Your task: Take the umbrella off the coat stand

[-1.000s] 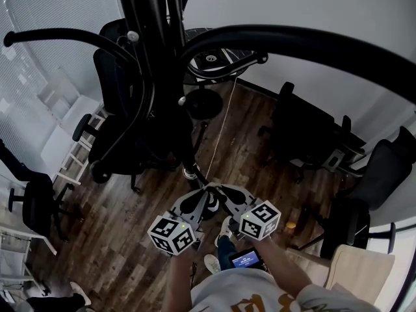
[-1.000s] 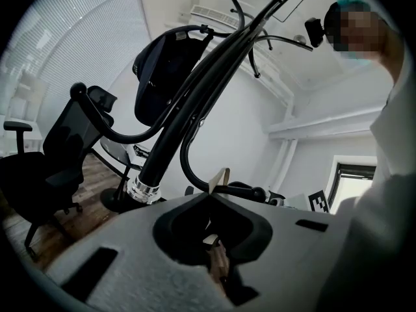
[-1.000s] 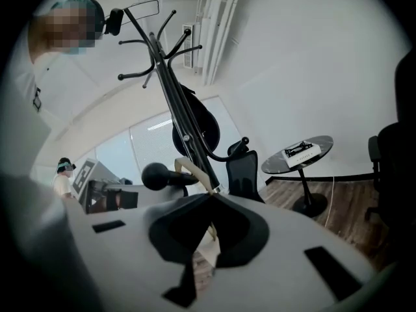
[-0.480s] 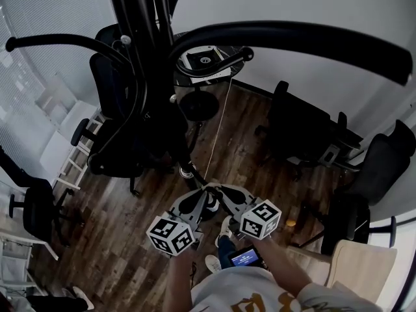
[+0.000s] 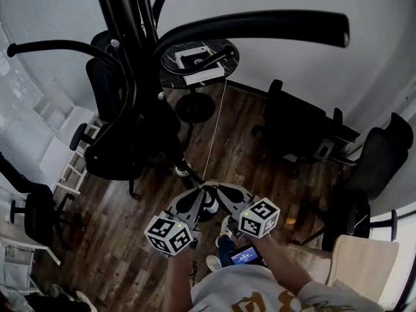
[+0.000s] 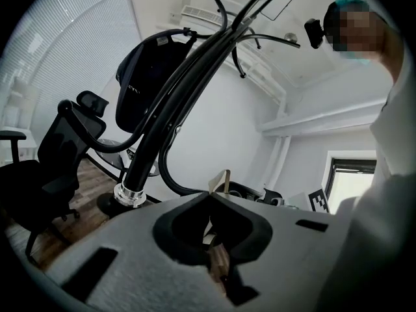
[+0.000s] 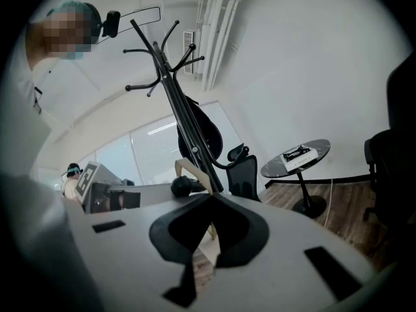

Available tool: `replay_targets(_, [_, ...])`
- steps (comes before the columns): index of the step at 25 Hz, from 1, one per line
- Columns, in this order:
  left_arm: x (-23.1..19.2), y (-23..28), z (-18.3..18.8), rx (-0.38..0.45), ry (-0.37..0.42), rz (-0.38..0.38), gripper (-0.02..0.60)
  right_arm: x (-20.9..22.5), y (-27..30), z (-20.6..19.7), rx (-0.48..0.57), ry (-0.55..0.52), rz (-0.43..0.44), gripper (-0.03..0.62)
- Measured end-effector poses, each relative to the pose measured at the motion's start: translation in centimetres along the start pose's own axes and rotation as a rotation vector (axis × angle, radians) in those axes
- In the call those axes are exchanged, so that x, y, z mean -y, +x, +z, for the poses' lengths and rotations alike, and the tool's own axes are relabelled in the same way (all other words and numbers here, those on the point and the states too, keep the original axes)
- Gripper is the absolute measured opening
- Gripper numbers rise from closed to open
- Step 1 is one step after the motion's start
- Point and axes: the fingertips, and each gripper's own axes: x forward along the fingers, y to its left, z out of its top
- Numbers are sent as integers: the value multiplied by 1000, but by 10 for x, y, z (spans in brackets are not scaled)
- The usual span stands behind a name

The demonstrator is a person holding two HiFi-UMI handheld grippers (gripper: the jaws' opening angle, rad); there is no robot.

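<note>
**Fig. Approach to the coat stand, both tools empty.** The coat stand (image 5: 140,57) rises from the wooden floor (image 5: 247,148), its black tubes bundled into a pole and flaring into hooks at the top. I take the umbrella (image 6: 188,83) to be one of the slim dark shafts lying along that pole, below the top hooks. From these views I cannot separate it with confidence from the stand's own tubes.

*Handling (my judgement).* An umbrella of this kind should be light and long. It is stiff along the shaft, but soft and rather slippery over the folded cloth. I would take hold at the handle or on the bare shaft just under it, not on the fabric, and lift upward to free it from the hook.

*Tools.* The left tool (image 6: 210,199) has its tips pressed together, leaving only the diamond-shaped gap behind them, and nothing is gripped. The right tool (image 7: 209,199) is in the same state, closed and empty. In the head view both sit low in front of me, tips nearly meeting, near the foot of the stand and well apart from its hooks.
</note>
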Motion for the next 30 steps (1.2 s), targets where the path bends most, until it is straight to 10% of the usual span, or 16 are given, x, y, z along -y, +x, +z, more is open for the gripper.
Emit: replay_targets(30, [32, -26, 0, 11, 33, -11, 23, -35, -31, 0, -19, -98, -24, 12])
